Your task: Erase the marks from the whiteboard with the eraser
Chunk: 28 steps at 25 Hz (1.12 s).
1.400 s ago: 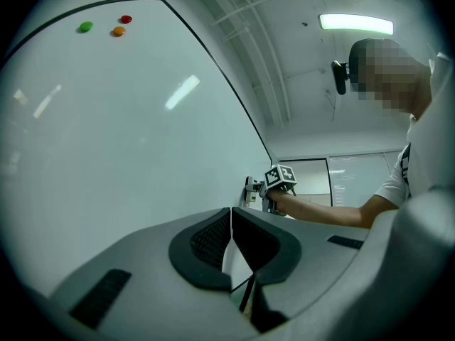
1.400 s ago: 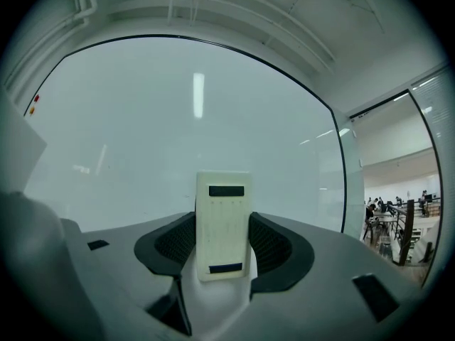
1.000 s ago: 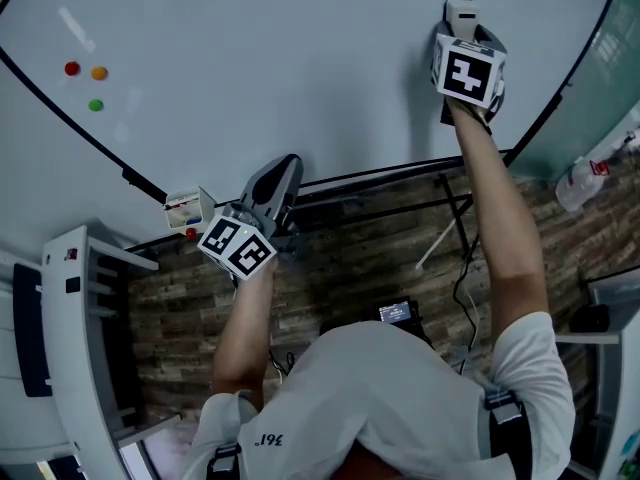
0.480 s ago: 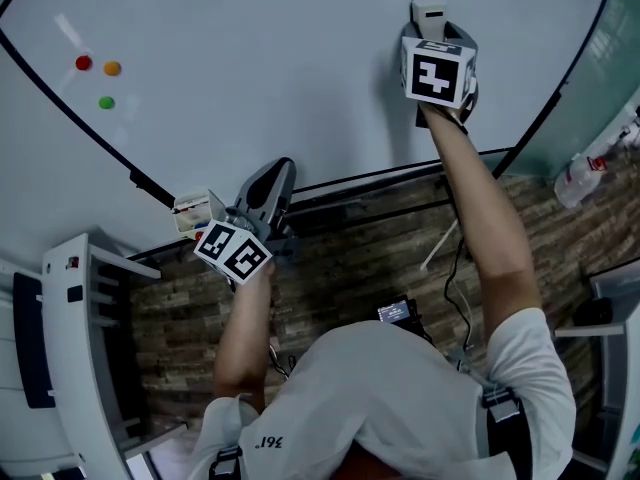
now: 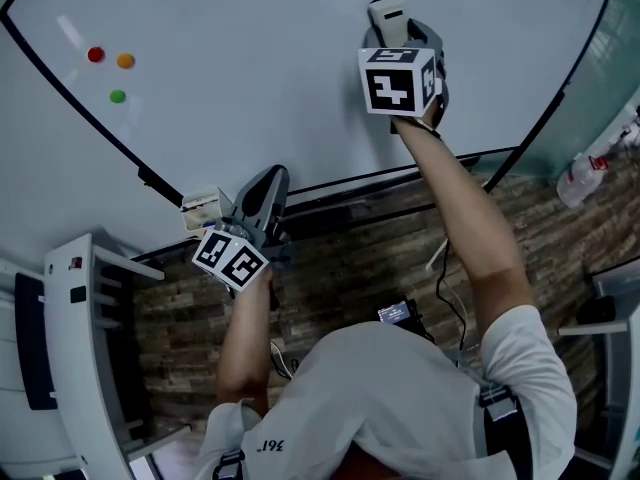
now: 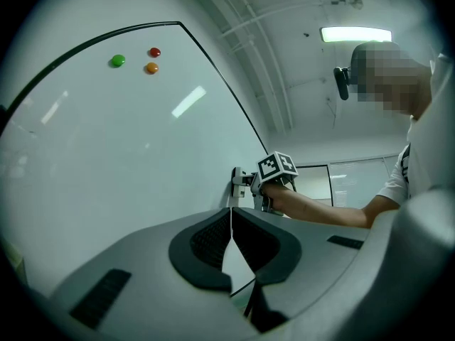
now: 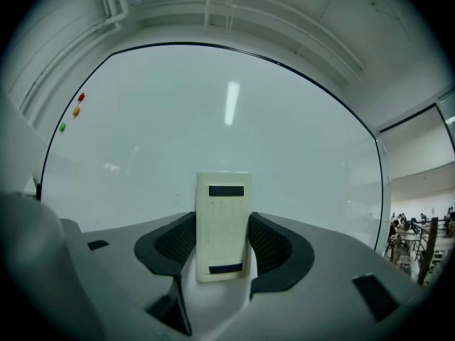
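Observation:
The whiteboard [image 5: 250, 78] fills the upper part of the head view; I see no marks on it. My right gripper [image 5: 392, 18] is shut on a cream eraser [image 7: 223, 226] and holds it against the board, right of centre. In the head view the eraser [image 5: 386, 13] shows above the marker cube. My left gripper [image 5: 262, 193] hangs low by the board's bottom frame, its jaws shut with nothing between them. From the left gripper view, the right gripper [image 6: 250, 187] shows against the board [image 6: 106, 155].
Three round magnets, red [image 5: 96, 55], orange [image 5: 125, 61] and green [image 5: 118, 96], stick to the board's upper left. A small box [image 5: 203, 210] sits on the board's tray beside my left gripper. A spray bottle [image 5: 585, 178] stands at the right. White furniture [image 5: 70, 348] is at the lower left.
My right gripper has slid the eraser leftward across the board. The left gripper has stayed low by the tray, shifting only slightly.

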Each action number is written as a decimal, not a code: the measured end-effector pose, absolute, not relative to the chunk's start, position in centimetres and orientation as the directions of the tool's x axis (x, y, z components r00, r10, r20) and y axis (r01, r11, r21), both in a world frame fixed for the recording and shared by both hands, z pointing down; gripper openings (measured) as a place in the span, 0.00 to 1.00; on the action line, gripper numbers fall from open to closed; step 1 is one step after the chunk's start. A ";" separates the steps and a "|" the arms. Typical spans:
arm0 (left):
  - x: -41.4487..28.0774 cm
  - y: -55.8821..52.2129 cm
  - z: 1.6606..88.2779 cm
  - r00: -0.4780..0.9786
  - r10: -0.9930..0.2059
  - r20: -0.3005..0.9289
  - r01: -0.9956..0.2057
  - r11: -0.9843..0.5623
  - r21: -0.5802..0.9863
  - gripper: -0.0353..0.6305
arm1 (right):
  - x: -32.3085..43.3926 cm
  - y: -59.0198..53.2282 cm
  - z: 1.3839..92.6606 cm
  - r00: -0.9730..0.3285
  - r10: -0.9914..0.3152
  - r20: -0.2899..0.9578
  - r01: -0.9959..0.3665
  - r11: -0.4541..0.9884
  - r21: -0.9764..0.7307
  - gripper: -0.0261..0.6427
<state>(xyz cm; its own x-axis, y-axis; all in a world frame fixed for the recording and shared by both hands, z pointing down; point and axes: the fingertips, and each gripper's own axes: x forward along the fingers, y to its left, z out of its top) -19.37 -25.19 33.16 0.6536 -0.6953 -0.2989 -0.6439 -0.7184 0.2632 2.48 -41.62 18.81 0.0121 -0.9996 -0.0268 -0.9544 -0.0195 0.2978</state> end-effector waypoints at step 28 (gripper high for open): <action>-24.6 -23.4 32.6 0.609 -0.730 -0.311 -0.682 -0.682 0.264 0.06 | -13.3 -38.4 16.5 -0.275 -0.960 -0.043 -0.865 0.228 0.446 0.41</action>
